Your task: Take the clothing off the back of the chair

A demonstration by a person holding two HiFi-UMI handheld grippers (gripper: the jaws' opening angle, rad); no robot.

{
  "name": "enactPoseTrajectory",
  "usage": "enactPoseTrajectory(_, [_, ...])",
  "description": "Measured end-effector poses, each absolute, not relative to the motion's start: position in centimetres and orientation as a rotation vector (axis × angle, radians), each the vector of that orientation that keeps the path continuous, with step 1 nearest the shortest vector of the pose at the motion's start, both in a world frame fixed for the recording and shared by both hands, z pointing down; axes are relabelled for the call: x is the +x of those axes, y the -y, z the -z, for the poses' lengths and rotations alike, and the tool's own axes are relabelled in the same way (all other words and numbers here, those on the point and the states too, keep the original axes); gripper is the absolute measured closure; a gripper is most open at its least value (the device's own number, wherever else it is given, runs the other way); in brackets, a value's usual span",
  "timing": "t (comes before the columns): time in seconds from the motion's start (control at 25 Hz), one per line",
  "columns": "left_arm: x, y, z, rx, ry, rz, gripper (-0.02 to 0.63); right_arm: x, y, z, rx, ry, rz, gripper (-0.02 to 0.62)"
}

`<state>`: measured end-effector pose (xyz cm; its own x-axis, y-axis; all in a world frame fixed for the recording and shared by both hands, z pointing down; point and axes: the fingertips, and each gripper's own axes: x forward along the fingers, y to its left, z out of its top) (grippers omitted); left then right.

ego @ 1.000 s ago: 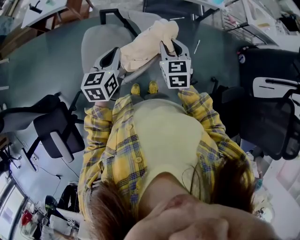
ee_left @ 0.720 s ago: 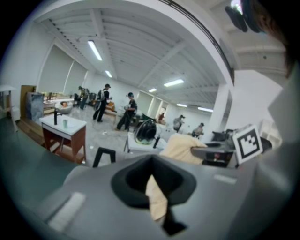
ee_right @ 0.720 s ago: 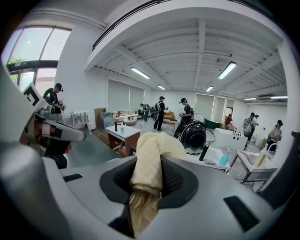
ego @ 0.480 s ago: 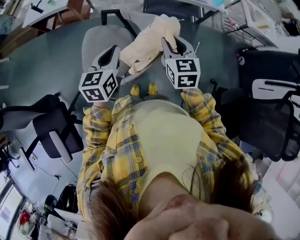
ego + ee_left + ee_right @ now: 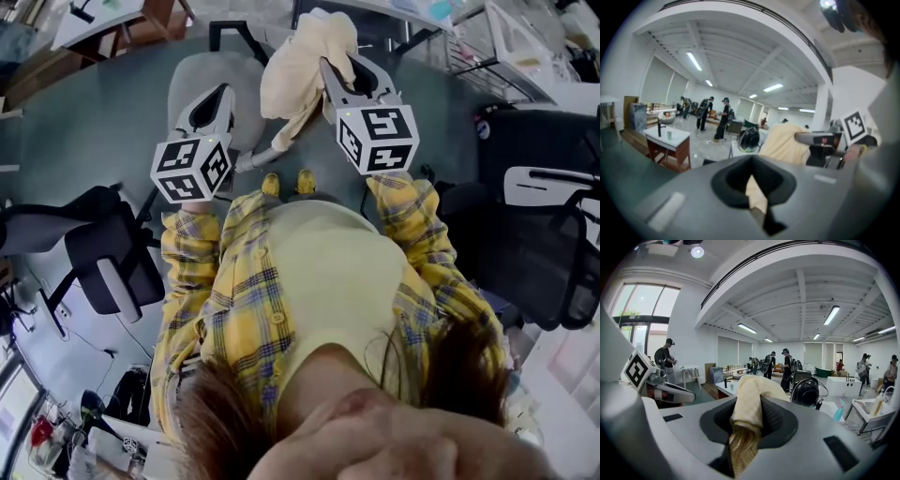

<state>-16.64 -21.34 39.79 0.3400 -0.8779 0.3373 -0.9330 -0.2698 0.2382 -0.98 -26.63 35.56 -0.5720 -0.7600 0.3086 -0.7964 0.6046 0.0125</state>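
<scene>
The cream clothing point(image 5: 302, 66) hangs in a bunch over the grey chair point(image 5: 199, 73). My right gripper point(image 5: 342, 67) is shut on its upper fold. In the right gripper view that fold point(image 5: 749, 397) fills the jaw slot of the right gripper point(image 5: 743, 437). My left gripper point(image 5: 225, 92) is lower, to the left of the bunch. In the left gripper view a sliver of cream fabric sits pinched in the left gripper point(image 5: 757, 197), whose jaws are closed. The rest of the clothing point(image 5: 785, 140) shows beside the right gripper point(image 5: 820, 138). The link between the sliver and the bunch is hidden.
Black office chairs stand to the left point(image 5: 112, 258) and to the right point(image 5: 544, 225) of the person. The person's yellow shoes point(image 5: 286, 180) are just behind the grey chair. A wooden-legged table point(image 5: 670, 140) and several standing people point(image 5: 705, 115) are farther off in the room.
Both grippers have risen, the right one more. The clothing has come up with them and now hangs steeper, off the chair back.
</scene>
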Motion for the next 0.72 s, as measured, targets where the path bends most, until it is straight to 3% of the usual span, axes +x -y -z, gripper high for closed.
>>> enactPoseTrajectory(0.72, [-20.8, 21.1, -35.0, 2.194, 1.784, -0.121, 0.601, -5.6, 26.4, -31.4, 1.129, 2.713, -0.184, 0.500])
